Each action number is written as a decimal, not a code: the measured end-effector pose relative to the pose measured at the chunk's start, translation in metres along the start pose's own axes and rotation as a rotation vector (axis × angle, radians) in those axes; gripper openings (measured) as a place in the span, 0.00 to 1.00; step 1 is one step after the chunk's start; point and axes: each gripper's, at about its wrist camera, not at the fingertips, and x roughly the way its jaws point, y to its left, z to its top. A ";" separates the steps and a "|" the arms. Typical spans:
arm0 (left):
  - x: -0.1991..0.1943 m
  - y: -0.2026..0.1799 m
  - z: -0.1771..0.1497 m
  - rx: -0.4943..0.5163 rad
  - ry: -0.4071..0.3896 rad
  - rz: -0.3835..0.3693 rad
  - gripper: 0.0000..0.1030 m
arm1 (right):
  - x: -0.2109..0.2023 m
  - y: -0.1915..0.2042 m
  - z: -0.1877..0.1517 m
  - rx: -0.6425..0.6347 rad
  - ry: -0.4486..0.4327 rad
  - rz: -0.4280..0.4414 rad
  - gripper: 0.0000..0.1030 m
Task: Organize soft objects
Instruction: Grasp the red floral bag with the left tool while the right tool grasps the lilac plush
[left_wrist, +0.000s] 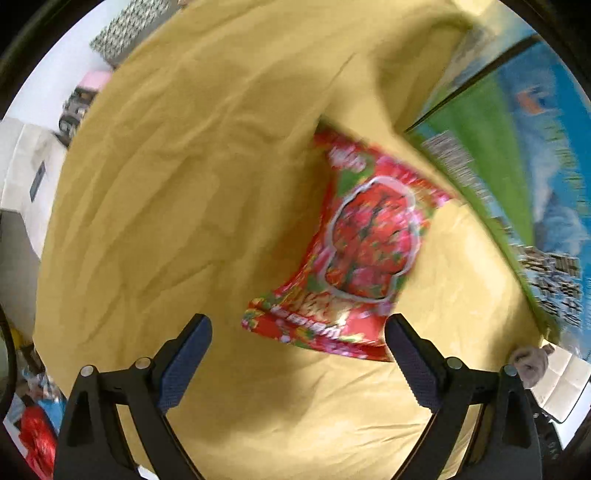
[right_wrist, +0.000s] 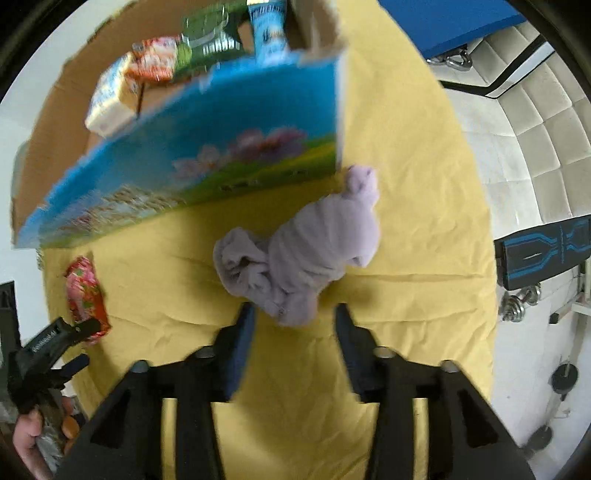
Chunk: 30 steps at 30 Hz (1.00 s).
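A red snack bag (left_wrist: 354, 254) with strawberry print lies on the yellow cloth (left_wrist: 184, 184), next to the box. My left gripper (left_wrist: 297, 325) is open, its fingers either side of the bag's near end, not closed on it. The bag also shows in the right wrist view (right_wrist: 85, 295) with the left gripper (right_wrist: 70, 334) at it. A crumpled lilac cloth (right_wrist: 310, 251) lies on the yellow cloth by the box corner. My right gripper (right_wrist: 293, 314) is open just short of the lilac cloth, empty.
An open cardboard box (right_wrist: 207, 155) with blue and green printed sides stands on the table and holds several packets (right_wrist: 155, 62). Its side fills the right of the left wrist view (left_wrist: 517, 166). A white padded chair (right_wrist: 524, 122) and dumbbells (right_wrist: 521, 299) are beyond the table's right edge.
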 end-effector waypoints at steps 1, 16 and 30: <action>-0.002 -0.004 0.002 0.015 -0.011 0.002 0.93 | -0.005 -0.005 0.002 0.016 -0.021 0.011 0.57; 0.008 -0.057 0.018 0.222 -0.066 0.048 0.44 | 0.038 -0.020 0.018 0.147 0.082 0.112 0.32; 0.008 -0.086 -0.082 0.436 0.030 0.057 0.43 | 0.020 -0.009 -0.033 -0.122 0.228 0.045 0.29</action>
